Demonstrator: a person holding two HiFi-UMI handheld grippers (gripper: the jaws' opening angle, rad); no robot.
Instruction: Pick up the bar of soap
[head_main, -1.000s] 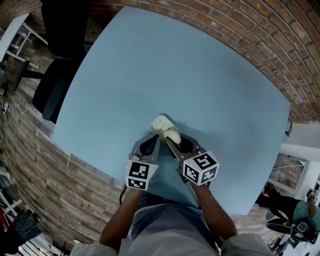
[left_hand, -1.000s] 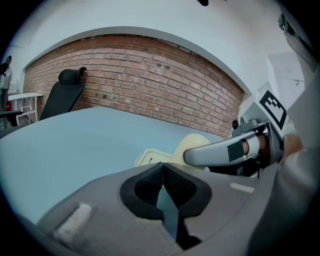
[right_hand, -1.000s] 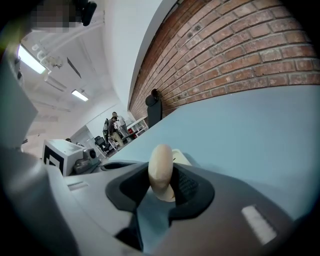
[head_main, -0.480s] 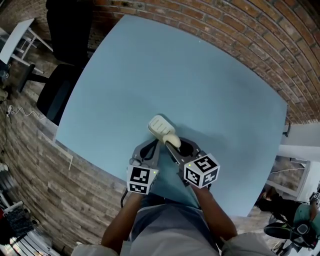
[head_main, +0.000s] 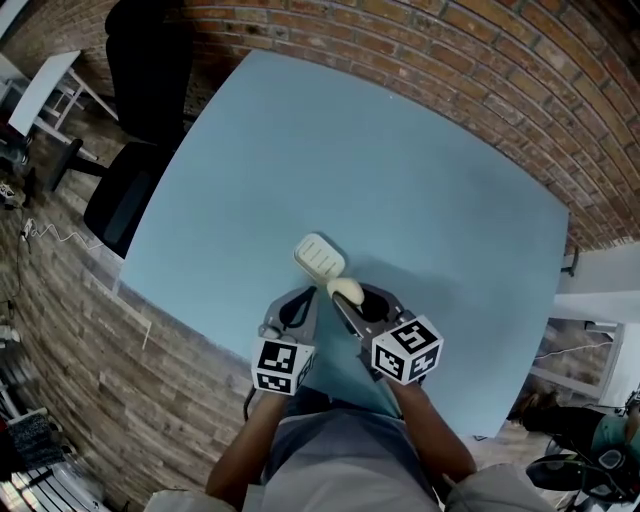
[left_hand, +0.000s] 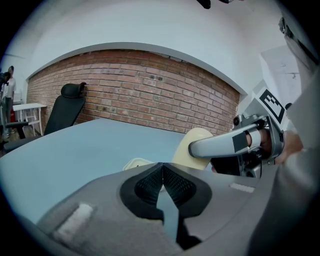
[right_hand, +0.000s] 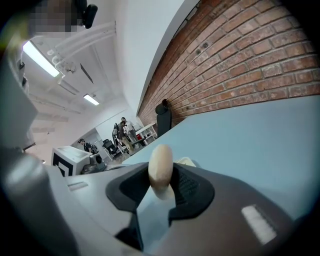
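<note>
A pale cream bar of soap (right_hand: 161, 171) stands on edge between the pads of my right gripper (right_hand: 161, 186), which is shut on it and holds it above the light blue table (head_main: 400, 190). The head view shows the soap (head_main: 346, 291) at the tip of that gripper (head_main: 345, 297), just near of a cream slotted soap dish (head_main: 319, 257) lying on the table. My left gripper (head_main: 302, 300) is alongside on the left, its pads together with nothing between them. In the left gripper view the soap (left_hand: 191, 152) shows to the right, and my left gripper (left_hand: 162, 180) is shut.
A brick wall (head_main: 520, 90) runs along the table's far and left sides. A black chair (head_main: 135, 150) stands at the far left corner, a white desk (head_main: 45, 90) beyond it. People and office furniture (right_hand: 120, 135) show far off in the right gripper view.
Both grippers have risen off the table, the right one carrying the soap up and away from the dish. The dish has stayed where it lay.
</note>
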